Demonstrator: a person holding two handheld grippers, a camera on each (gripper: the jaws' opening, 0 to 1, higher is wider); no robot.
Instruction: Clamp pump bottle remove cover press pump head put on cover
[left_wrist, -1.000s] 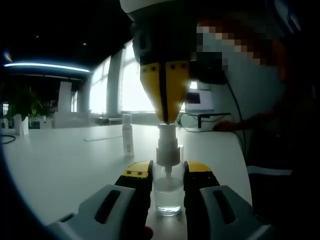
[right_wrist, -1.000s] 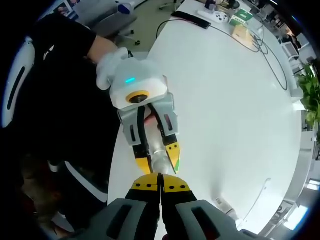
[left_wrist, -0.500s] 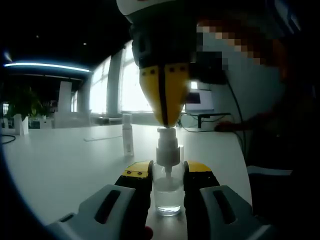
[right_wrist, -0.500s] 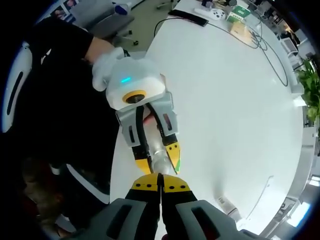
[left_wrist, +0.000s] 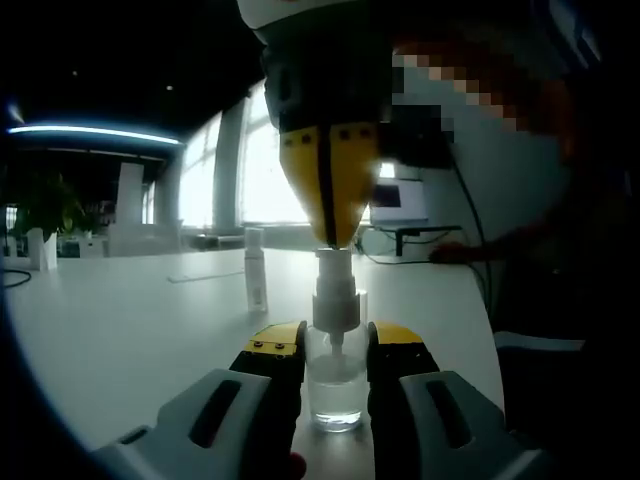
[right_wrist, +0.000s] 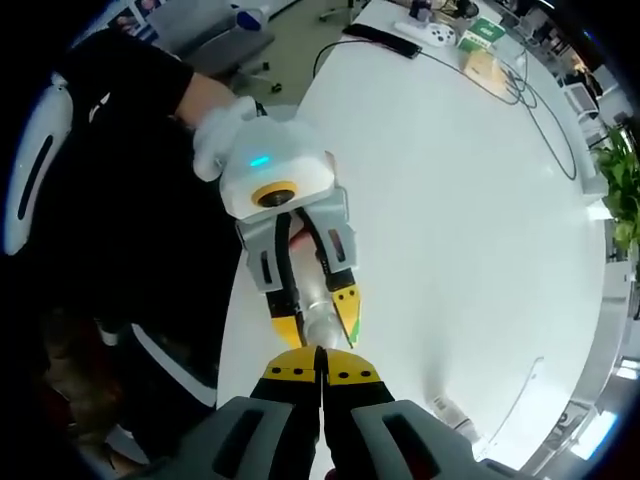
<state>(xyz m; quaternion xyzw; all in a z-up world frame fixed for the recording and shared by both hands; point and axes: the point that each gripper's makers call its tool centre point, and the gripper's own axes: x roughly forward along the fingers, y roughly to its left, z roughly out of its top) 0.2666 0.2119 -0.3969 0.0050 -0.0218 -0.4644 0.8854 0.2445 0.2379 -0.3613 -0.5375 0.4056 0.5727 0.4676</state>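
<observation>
A: How will the pump bottle (left_wrist: 335, 385) handle?

B: It looks a small, light thing of clear, stiff plastic, so it is likely to tip or slide on the smooth white desk (left_wrist: 120, 320) unless held low on the body. That is where the left gripper (left_wrist: 335, 350) has it: the jaws are clamped on the clear body from either side, the bottle upright on the desk near its edge.

A: And the top?

B: The white pump head (left_wrist: 334, 268) should give under a straight push from above; a push off-centre would likely rock the bottle. The right gripper (left_wrist: 328, 235) comes down from above with its yellow jaws together, tips touching the head.

A: How does it look?

B: Clear body, apparently a little clear liquid low down, a white collar and a narrow white head. In the right gripper view the right gripper's own jaws (right_wrist: 321, 368) meet right above the bottle (right_wrist: 320, 325), with the left gripper (right_wrist: 316, 322) around it.

A: The cover?

B: A slim pale piece (left_wrist: 256, 268) stands well apart on the desk; whether that is the cover cannot be told
</observation>
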